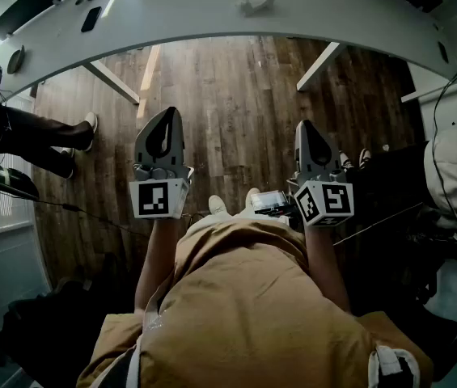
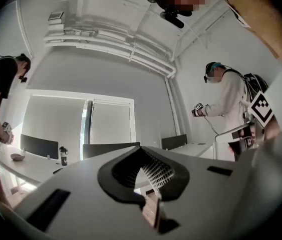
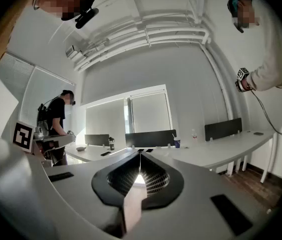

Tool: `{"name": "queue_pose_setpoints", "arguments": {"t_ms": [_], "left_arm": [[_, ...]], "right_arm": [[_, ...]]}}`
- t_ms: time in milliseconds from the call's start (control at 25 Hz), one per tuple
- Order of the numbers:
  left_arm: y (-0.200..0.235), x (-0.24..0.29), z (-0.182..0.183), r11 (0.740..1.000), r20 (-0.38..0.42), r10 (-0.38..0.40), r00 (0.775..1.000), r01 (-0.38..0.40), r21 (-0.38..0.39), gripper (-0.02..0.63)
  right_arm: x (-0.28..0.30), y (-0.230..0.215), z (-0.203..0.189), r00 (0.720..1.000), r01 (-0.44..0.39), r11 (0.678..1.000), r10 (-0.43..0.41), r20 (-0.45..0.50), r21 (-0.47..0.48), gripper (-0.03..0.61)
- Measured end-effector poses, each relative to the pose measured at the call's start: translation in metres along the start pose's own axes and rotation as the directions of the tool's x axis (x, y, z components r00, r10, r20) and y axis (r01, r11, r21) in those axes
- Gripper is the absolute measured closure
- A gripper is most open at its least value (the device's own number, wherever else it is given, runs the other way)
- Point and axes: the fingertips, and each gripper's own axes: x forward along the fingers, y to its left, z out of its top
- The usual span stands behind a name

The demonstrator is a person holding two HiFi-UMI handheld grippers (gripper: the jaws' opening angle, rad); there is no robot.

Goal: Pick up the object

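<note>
Both grippers are held level, side by side over the wooden floor point(image 1: 228, 95), short of a curved white table point(image 1: 333, 18). My left gripper point(image 1: 171, 113) has its jaw tips together with nothing between them, as the left gripper view shows point(image 2: 141, 149). The right gripper point(image 1: 305, 124) is likewise shut and empty point(image 3: 141, 153). A small white round thing point(image 1: 255, 2) lies on the table far ahead, well beyond both grippers. A black flat device point(image 1: 90, 18) lies further left on the same table.
White table legs point(image 1: 111, 81) point(image 1: 319, 65) stand ahead. One person stands at the left point(image 1: 42, 132) and another at the right point(image 1: 454, 160), both with cables. A dark bottle point(image 2: 63, 156), a bowl point(image 2: 17, 157) and a blue cup point(image 3: 176, 143) sit on the desks.
</note>
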Motion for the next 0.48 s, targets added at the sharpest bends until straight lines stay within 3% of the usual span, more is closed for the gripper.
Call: {"name": "queue_pose_setpoints", "arguments": {"t_ms": [480], "left_arm": [[0.015,0.000,-0.012,0.999,-0.022,-0.036,0.999,0.036,-0.001,0.607]], "right_arm": [[0.004,0.009,-0.008,1.000,0.015,1.000,-0.015,0.004,0.014,0.568]]}}
